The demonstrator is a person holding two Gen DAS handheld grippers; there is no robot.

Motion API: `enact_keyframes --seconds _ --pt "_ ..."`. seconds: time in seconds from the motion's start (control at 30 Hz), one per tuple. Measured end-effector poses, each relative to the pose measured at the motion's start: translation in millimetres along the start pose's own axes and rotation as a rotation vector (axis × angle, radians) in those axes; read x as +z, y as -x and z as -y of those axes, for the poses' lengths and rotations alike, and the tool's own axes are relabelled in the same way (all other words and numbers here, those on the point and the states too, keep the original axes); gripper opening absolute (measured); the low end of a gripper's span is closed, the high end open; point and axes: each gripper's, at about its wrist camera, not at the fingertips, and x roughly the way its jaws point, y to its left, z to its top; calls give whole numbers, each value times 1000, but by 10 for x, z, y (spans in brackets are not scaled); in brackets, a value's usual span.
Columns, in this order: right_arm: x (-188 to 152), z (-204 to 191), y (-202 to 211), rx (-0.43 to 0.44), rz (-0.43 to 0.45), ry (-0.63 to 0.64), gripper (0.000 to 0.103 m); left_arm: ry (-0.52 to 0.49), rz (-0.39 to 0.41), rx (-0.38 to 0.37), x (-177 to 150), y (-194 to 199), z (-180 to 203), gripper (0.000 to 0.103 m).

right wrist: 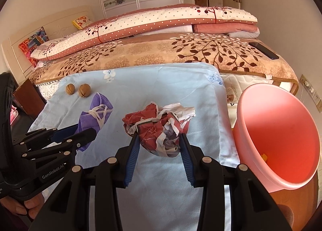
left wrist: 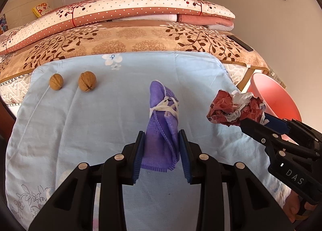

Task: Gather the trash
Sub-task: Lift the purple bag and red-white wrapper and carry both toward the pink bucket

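Note:
My left gripper (left wrist: 162, 140) is shut on a folded purple face mask (left wrist: 164, 116) tied with its white straps, holding it upright over the light blue cloth (left wrist: 80, 120). My right gripper (right wrist: 160, 140) is shut on a crumpled red and white paper ball (right wrist: 159, 124), held above the cloth. The mask also shows in the right wrist view (right wrist: 94, 114), and the paper ball in the left wrist view (left wrist: 235, 108). A pink bin (right wrist: 277, 130) stands open at the right of the bed, with a small yellow scrap inside.
Two walnuts (left wrist: 72, 82) lie on the cloth at the far left. Folded quilts (left wrist: 124, 13) and a brown leaf-patterned blanket (left wrist: 130, 39) lie behind. A black phone (right wrist: 263, 50) lies on the blanket at the right.

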Motion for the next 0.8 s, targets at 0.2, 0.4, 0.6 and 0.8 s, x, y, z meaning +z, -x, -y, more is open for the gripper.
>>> enact_keyframes --seconds 0.2,0.4,0.6,0.8 --pt "-35 1 -8 -34 -9 -1 40 6 -24 -31 -21 -88 -5 34" --pt "-20 -30 70 -78 11 19 40 30 -41 -77 -3 -123 -40 34" --pt "2 -78 157 -109 31 34 40 39 -3 -97 90 -66 -103 34" --pt "-38 -113 78 -86 5 21 40 94 -16 -64 67 -108 -316 34"
